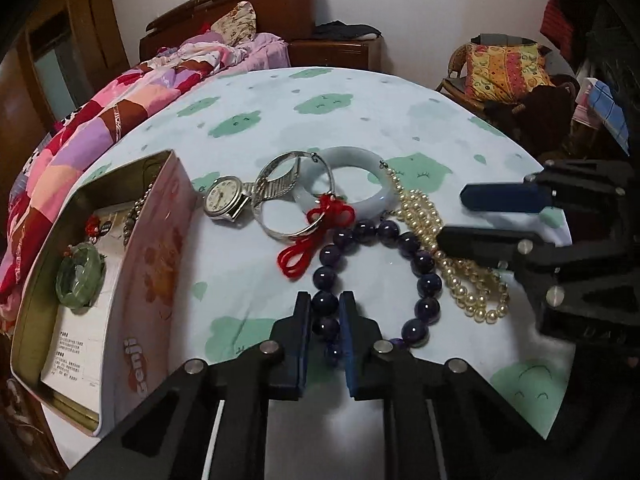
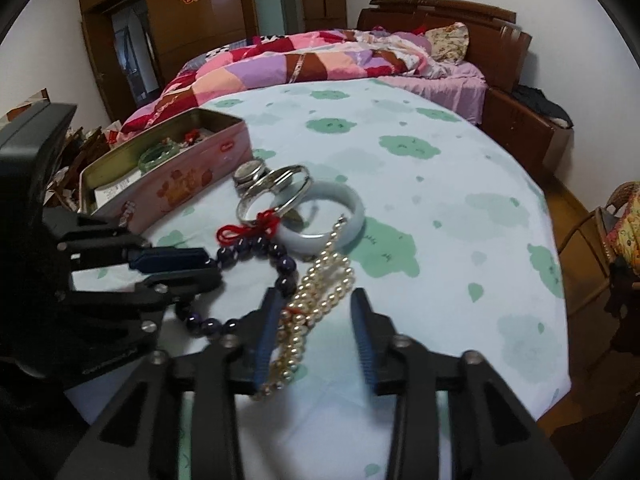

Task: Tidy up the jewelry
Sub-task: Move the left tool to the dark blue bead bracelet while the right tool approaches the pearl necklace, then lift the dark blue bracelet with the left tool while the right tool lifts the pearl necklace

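Note:
A dark purple bead bracelet [image 1: 424, 284] lies on the table; my left gripper [image 1: 326, 308] is shut on its near beads. The bracelet also shows in the right wrist view [image 2: 280, 256]. A pearl necklace [image 1: 472, 284] lies to its right. My right gripper [image 2: 316, 320] is open over the pearl necklace [image 2: 320, 292], whose strands lie between its fingers. Behind lie a pale jade bangle [image 1: 360, 160], a silver bangle with red cord [image 1: 316, 216] and a wristwatch [image 1: 224, 198]. An open pink tin [image 1: 156, 264] at left holds a green bangle [image 1: 80, 276].
The round table has a white cloth with green clouds [image 1: 320, 104]. A bed with a patchwork quilt [image 2: 304, 64] stands behind it. A wicker chair with a cushion [image 1: 508, 68] is at the right. The table edge [image 2: 560, 320] is near the right gripper.

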